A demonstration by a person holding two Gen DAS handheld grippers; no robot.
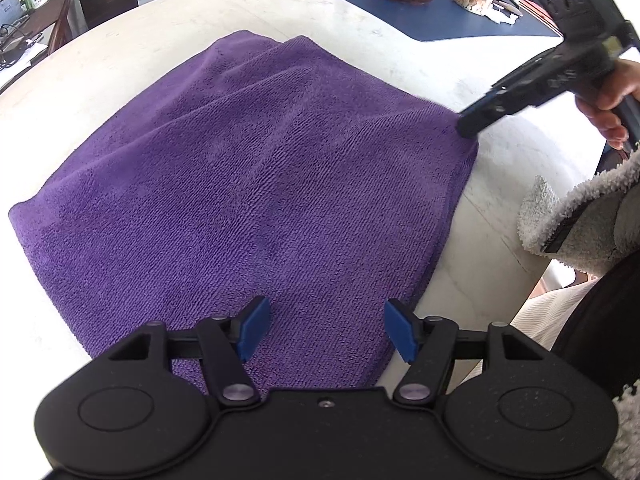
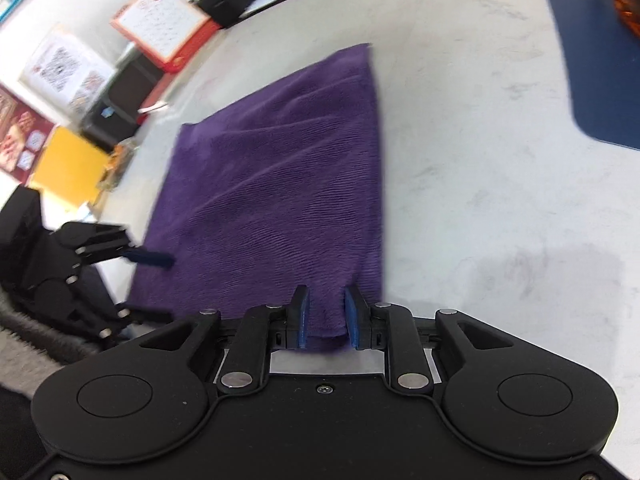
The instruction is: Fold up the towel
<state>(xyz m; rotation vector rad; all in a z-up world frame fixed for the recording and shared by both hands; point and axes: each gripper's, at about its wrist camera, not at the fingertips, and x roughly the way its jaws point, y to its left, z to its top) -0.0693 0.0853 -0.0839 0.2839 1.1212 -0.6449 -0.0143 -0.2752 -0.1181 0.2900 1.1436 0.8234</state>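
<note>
White desk (image 1: 132, 52), purple microfibre towel (image 1: 248, 184) already doubled: soft, limp, light. Left gripper (image 1: 327, 330) fingers wide, empty; right gripper (image 2: 326, 316) fingers loosely straddling corner hem, best grip.
</note>
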